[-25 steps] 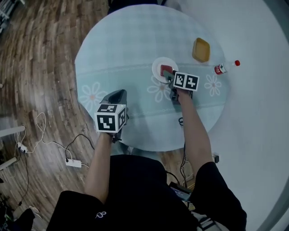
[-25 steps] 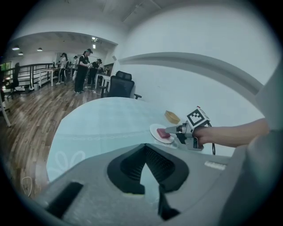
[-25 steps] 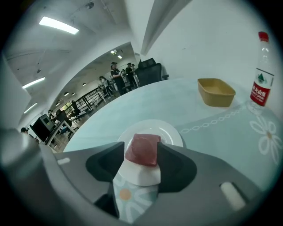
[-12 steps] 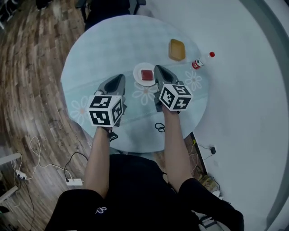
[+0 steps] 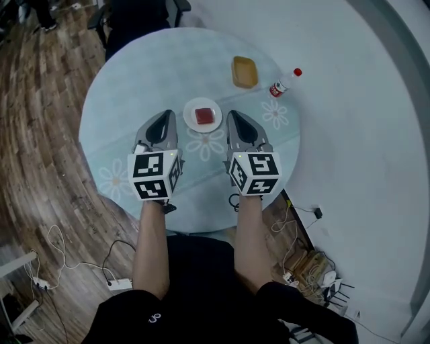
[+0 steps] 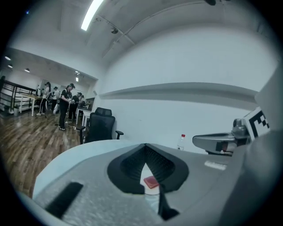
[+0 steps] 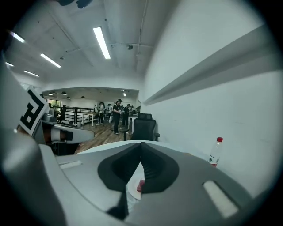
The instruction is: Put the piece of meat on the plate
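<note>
The red piece of meat (image 5: 204,115) lies on the small white plate (image 5: 193,121) near the middle of the round table (image 5: 134,87). My left gripper (image 5: 168,115) hangs left of the plate and my right gripper (image 5: 232,114) right of it, both raised above the table and apart from the plate. Both are shut with nothing in them. In the left gripper view the meat (image 6: 151,181) shows below the closed left gripper (image 6: 145,148). The right gripper view shows the meat (image 7: 140,185) and plate (image 7: 131,193) under the closed right gripper (image 7: 140,146).
A yellow dish (image 5: 244,72) and a red-capped bottle (image 5: 283,82) stand at the table's far right. A black office chair (image 5: 138,17) is behind the table. Cables lie on the wooden floor (image 5: 40,168) at the left. People stand far off in the room (image 6: 66,106).
The right gripper, at the plate with the meat a second ago, has left the meat there and come up and back. The left gripper rose too. Both now flank the plate.
</note>
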### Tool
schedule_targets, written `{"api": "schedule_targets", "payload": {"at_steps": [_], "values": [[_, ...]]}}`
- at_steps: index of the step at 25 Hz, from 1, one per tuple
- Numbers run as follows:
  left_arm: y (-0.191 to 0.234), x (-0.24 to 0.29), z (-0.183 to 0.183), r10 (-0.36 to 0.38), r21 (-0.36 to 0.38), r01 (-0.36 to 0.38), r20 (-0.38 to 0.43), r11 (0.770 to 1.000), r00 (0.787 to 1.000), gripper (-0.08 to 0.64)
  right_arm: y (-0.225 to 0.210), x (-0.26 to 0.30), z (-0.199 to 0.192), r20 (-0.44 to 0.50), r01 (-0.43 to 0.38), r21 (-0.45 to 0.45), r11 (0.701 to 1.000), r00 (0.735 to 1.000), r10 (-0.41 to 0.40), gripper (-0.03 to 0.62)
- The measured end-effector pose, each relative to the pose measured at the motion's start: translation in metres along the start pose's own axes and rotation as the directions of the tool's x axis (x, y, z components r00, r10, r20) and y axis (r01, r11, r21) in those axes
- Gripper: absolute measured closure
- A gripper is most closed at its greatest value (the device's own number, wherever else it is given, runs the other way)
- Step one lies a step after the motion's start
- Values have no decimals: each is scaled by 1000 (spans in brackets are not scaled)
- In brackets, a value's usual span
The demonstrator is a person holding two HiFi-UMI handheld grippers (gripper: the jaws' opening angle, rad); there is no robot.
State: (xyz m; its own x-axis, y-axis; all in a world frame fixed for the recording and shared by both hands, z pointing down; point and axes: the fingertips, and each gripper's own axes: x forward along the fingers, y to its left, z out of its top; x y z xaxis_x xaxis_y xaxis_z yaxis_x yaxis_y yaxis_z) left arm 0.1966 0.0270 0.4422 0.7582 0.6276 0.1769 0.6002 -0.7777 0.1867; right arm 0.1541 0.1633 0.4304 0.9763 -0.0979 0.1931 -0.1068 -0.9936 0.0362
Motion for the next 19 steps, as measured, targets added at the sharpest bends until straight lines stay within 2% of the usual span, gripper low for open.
{"api": "schedule_targets", "payload": {"at_steps": [6, 9, 19], "values": [[-5, 6, 0, -31, 32, 30, 9, 999, 999, 565, -5, -4, -2, 14, 43, -2, 999, 999, -43, 581], [-3, 8, -1, -27, 56, 27, 0, 998, 1000, 565, -6, -4, 3, 11, 63, -31, 997, 998, -63, 581], [12, 16, 5, -30, 29, 30, 11, 999, 999, 565, 7, 10, 9, 6, 34, -58, 998, 999, -34, 581]]}}
